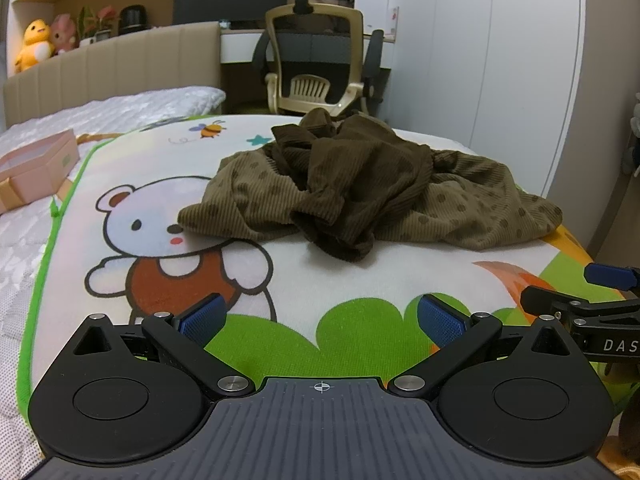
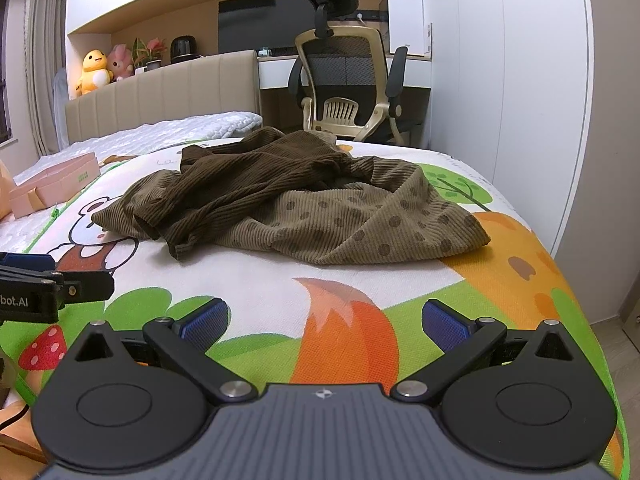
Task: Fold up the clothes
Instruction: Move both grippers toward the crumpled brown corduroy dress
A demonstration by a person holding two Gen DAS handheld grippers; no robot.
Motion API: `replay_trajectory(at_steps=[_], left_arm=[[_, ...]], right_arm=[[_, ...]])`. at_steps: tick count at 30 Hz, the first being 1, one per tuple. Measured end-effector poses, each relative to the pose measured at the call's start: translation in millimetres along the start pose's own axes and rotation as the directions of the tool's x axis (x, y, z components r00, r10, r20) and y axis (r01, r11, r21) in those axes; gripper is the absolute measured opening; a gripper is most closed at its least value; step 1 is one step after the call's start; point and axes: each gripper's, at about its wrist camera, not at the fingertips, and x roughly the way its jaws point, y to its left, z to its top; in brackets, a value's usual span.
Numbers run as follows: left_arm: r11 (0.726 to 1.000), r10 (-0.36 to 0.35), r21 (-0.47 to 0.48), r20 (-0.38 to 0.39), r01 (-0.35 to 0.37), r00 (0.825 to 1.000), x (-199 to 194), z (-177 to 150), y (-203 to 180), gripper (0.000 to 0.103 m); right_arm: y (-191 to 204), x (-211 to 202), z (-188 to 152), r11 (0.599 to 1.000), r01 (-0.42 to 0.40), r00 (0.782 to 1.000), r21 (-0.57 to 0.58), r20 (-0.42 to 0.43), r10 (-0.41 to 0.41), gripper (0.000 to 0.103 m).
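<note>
While both tools are hovering short of the work, I am recording the task as not yet begun. I am seeing the brown corduroy garment lying crumpled in a heap on the cartoon-printed play mat that is covering the bed, with a darker plain part bunched on top of a lighter spotted part. No edge is lying flat, no crease is showing, and nothing is being held. I am judging that everything remains to be done: spreading the piece out, finding its hems and sleeves, and then folding.

I am holding the left gripper with its blue pads standing wide apart and nothing between them; it is pointing down at the mat, well short of the garment. I am holding the right gripper likewise spread to its full width and empty, just beside the left one.

Comparing views, I am noting that the left camera is showing the cartoon bear and the bee printed on the mat, and the pink box near the mat's left edge. The right camera is showing the fox tail, the tree print, the spotted part's near right corner laid out more plainly, and the bare floor past the bed's right side. Each camera is catching the other tool at its edge.
</note>
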Motion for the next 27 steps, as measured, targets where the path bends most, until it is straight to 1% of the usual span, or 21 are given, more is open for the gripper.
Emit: replay_trajectory(at_steps=[11,19,23,27], left_arm=[[1.0,0.0,0.003,-0.001,0.0,1.0,2.6,-0.5,1.4,0.103],[0.999,-0.042,-0.025,-0.049,0.041,0.998,7.5,7.3,4.7,0.103],[0.998,-0.058,-0.035,-0.088,0.055,0.994,13.1,11.0,4.3,0.103],[0.999,-0.044,0.01,-0.142,0.046,0.989,20.9,16.9,1.0,0.103]], right_arm=[[0.1,3.1,-0.4,1.0,0.001,1.0,0.0,-0.009,-0.001,0.103],[-2.3,6.5,9.0,1.0,0.001,1.0,-0.02,-0.008,-0.001,0.103],[-9.4,13.1,22.3,0.999,-0.035,0.999,-0.003,-0.032,0.035,0.103],[-20.3,29.9,53.8,0.996,-0.086,0.996,0.01,-0.037,0.086,0.103]])
